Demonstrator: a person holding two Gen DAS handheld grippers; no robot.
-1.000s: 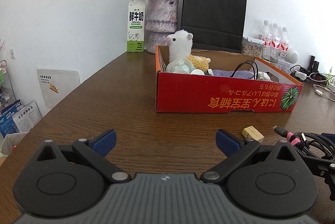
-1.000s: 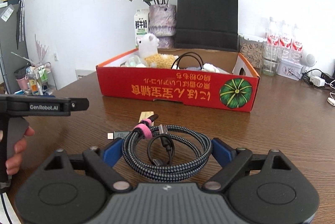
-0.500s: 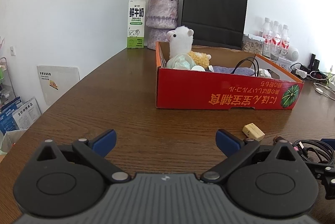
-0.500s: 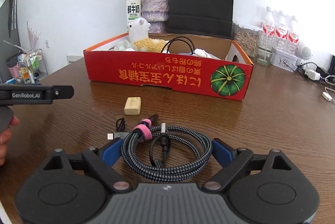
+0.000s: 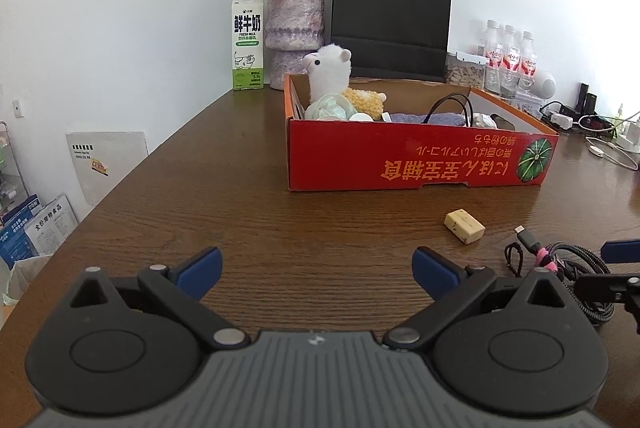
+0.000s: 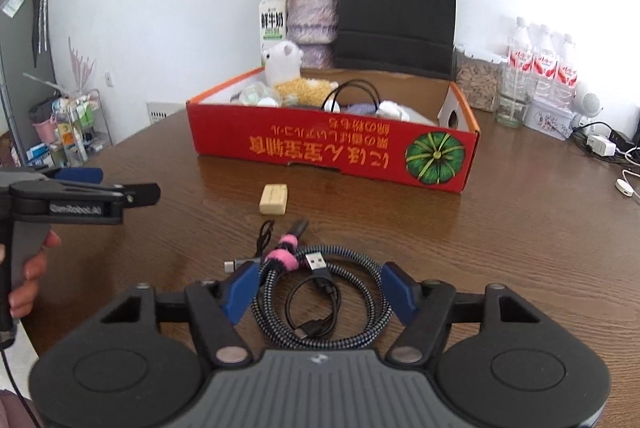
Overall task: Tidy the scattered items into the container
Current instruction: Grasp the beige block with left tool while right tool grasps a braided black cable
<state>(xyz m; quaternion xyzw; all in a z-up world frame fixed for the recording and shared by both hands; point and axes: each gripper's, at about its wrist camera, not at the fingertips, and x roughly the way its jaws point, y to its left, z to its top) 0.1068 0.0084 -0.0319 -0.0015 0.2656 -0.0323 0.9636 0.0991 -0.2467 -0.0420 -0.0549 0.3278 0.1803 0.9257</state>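
Right hand-held gripper (image 6: pixel 320 292): its blue-padded jaws straddle the coiled black-and-white braided cable (image 6: pixel 320 300) bound with a pink strap, and have just been closing. The pads stand at the coil's outer edges; whether they already press on it cannot be told from either view. The coil lies flat on the dark brown wooden worktop (image 6: pixel 520 248), with a thin black cable looped inside it and a USB plug pointing up from the strap.

Left hand-held gripper (image 5: pixel 316 268): jaws spread wide and released, nothing between them, over bare worktop. In the right wrist view it appears at the left edge, held by a person's hand (image 6: pixel 28 268).

Beyond the coil, a small cream rectangular block (image 6: pixel 274 199) lies alone on the worktop, between the cable and the box.

Farther back stands the red cardboard box printed with a green pumpkin (image 6: pixel 332 151). It already holds a white plush alpaca (image 5: pixel 330 73), a yellow fluffy item, pale round pieces, a purple cloth and a black cable loop.

Behind the box, against the white wall: a green-and-white milk carton (image 5: pixel 248 41), a purple vase of dried roses (image 5: pixel 295 31), a black paper bag (image 5: pixel 392 15) and clear water bottles (image 6: pixel 540 67).
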